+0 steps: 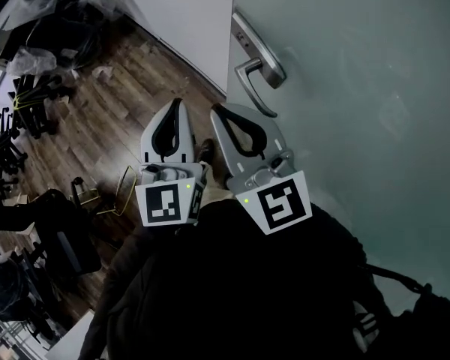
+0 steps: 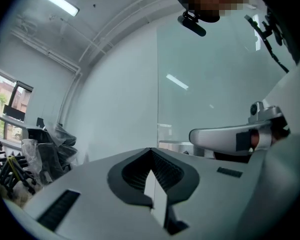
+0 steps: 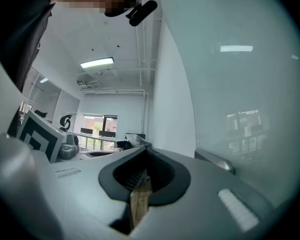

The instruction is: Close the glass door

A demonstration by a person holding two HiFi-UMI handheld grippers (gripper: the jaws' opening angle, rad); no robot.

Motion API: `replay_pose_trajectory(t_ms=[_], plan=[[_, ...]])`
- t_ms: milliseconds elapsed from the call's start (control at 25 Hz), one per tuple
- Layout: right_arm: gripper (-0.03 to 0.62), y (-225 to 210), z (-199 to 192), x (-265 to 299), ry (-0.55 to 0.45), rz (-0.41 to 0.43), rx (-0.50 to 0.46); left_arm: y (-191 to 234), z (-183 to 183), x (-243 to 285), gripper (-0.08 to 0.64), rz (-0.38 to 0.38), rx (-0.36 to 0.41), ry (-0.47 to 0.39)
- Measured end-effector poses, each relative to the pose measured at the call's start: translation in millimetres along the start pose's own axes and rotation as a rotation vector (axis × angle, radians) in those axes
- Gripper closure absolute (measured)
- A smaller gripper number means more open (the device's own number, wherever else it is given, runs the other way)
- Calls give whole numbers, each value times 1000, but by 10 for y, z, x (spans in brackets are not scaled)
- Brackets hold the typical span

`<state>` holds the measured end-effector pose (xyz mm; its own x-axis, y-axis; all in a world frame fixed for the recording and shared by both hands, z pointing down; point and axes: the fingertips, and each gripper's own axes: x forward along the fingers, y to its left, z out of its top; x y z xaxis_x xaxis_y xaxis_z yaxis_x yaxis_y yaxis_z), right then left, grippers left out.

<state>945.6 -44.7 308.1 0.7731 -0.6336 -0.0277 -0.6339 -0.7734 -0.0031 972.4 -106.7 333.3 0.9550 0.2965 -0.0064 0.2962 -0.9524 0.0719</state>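
A person in a dark jacket stands beside a tall frosted pale-green glass door (image 1: 360,88), a hand-held gripper in each hand, with the door seemingly not yet pushed shut. The left hand-held gripper (image 1: 175,109) and the right hand-held gripper (image 1: 217,114) point forward side by side over the brown wood-plank floor (image 1: 112,118). Each gripper's own view shows its jaws clenched tip to tip with nothing between them. The door fills the right of the head view, and its free edge runs away from the person toward the plain white wall (image 1: 180,13). Its brushed silver lever handle (image 1: 259,70) is mounted close to that edge, just ahead and to the right of the right hand-held gripper's tips, with the lever's long axis roughly in line with the jaws. The right hand-held gripper (image 3: 146,150) is plainly the nearer of the two, with the pane close alongside it and the handle (image 3: 215,161) in its view. The left hand-held gripper (image 2: 151,151) stands farther from the glass, on the far side of its partner. Any push or pull on the door would likely fall to the right hand.
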Motion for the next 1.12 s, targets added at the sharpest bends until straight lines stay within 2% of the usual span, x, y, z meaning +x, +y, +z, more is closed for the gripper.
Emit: replay_pose_trajectory(t_ms=[80,160,280,400,480,600,760,960,1120], plan=[[591,-124,86,58,-14,-24,-9,0,-12,150,563,-27,-5,11],[589,-153,168,114,-33,-13,-15,-12,7,280,563,-63,6,10],[571,-162,211,150,-25,-19,-86,-61,-20,441,563,-107,12,9],[556,-397,228,110,-11,-95,-170,-109,-85,570,563,-135,3,18],[538,-593,142,88,20,-145,-189,-173,-101,636,563,-153,-6,20],[498,-722,-167,84,104,-161,-147,-296,-54,713,563,-174,-31,2],[492,-751,-568,103,207,-162,-81,-391,-82,736,563,-199,-23,16],[497,-832,-651,126,184,-208,-69,-320,-107,745,563,-183,-20,26],[522,-825,-687,133,200,-188,-42,-323,-156,710,563,-181,-9,45]])
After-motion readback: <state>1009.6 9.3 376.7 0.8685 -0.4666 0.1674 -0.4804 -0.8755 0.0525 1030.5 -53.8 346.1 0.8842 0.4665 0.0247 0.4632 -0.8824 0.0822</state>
